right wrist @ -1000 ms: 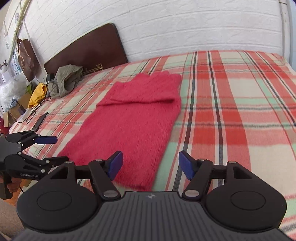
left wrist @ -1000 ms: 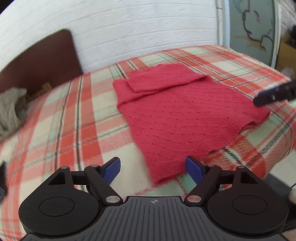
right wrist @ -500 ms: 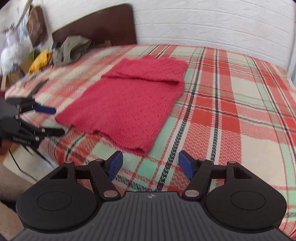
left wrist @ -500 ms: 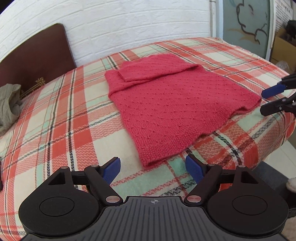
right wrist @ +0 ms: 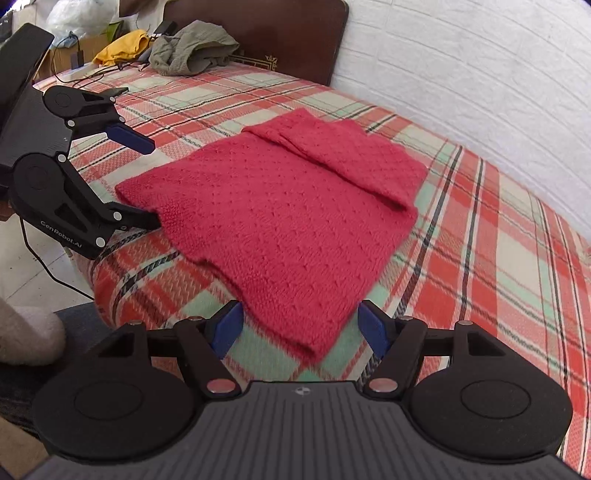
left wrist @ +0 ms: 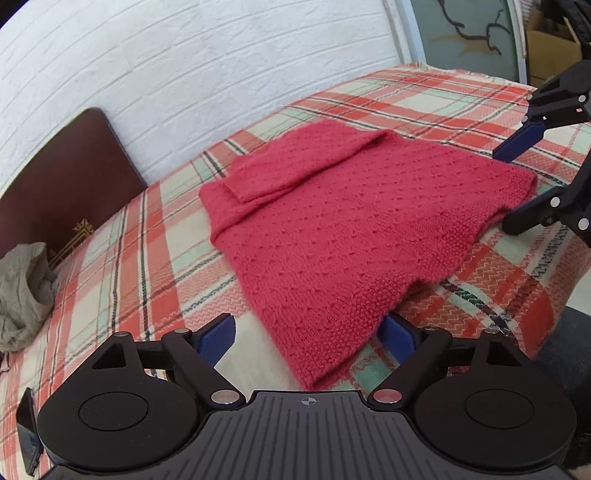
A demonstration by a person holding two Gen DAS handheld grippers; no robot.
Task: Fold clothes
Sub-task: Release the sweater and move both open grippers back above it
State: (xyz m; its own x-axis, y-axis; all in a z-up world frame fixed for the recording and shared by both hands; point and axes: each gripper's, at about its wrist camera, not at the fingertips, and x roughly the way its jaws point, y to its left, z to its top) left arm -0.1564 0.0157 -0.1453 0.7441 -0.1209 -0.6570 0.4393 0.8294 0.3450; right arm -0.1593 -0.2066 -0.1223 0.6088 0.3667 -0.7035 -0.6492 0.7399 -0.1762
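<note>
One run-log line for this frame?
left gripper: open | right gripper: open | red sweater: flat on plaid bed, unheld

Red sweater (left wrist: 332,236): bumpy knit wool, fuzzy. Blanket (left wrist: 155,236): woven cloth, rough. Headboard (left wrist: 62,177) at 10 o'clock: smooth, shiny brown. Left gripper (left wrist: 308,334): matt black plastic.

White brick-pattern wall (right wrist: 461,66), dark brown headboard (right wrist: 258,33), plaid-blanketed bed (right wrist: 498,258), pale tiled floor (right wrist: 33,273).

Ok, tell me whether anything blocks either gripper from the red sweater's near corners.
Nothing visible does. The red sweater lies flat on the plaid blanket. The left gripper and the right gripper both stand open, each with a hem corner just ahead. The crumpled grey garment lies far off by the headboard.
</note>
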